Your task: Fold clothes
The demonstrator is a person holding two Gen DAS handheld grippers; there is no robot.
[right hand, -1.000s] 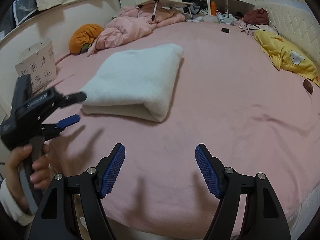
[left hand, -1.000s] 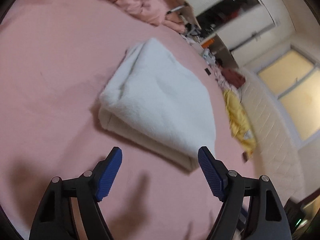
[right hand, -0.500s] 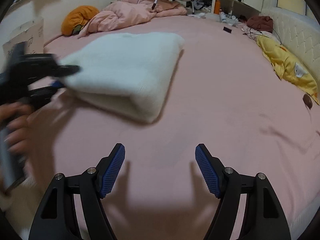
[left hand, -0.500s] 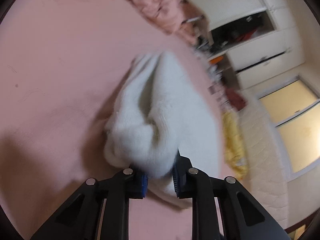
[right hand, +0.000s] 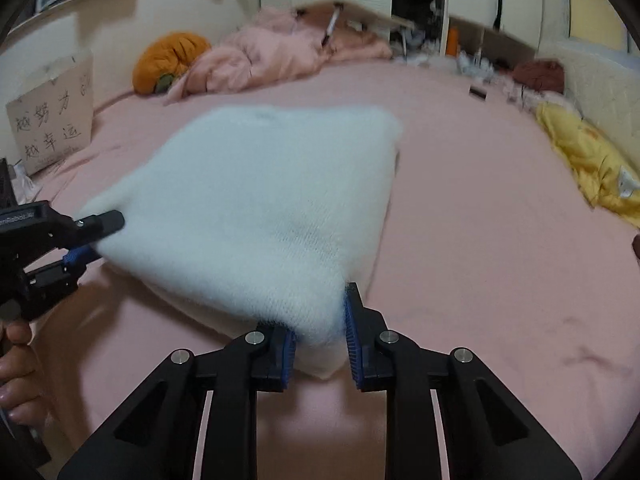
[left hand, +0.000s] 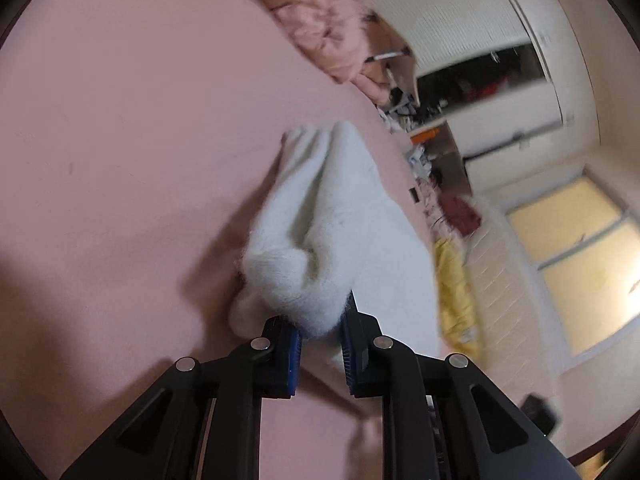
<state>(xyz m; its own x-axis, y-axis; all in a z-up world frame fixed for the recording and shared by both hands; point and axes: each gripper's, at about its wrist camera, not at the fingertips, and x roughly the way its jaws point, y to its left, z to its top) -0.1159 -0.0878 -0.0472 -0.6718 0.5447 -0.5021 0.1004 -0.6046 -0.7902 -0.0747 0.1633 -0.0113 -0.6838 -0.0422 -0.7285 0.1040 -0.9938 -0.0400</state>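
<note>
Sweater (right hand: 256,200) (folded, white) lies lengthwise away from right gripper (right hand: 320,340).

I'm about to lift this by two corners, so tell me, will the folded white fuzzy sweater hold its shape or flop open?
The white fuzzy sweater will probably sag in the middle: it is soft knit and already bunches where the left gripper pinches it. The right gripper is closing on the other near corner. The stacked layers may slide apart. It looks thick but likely light.

white sweater (right hand: 260,200), pink bedsheet (right hand: 480,240), blue fingers (right hand: 354,344)
</note>
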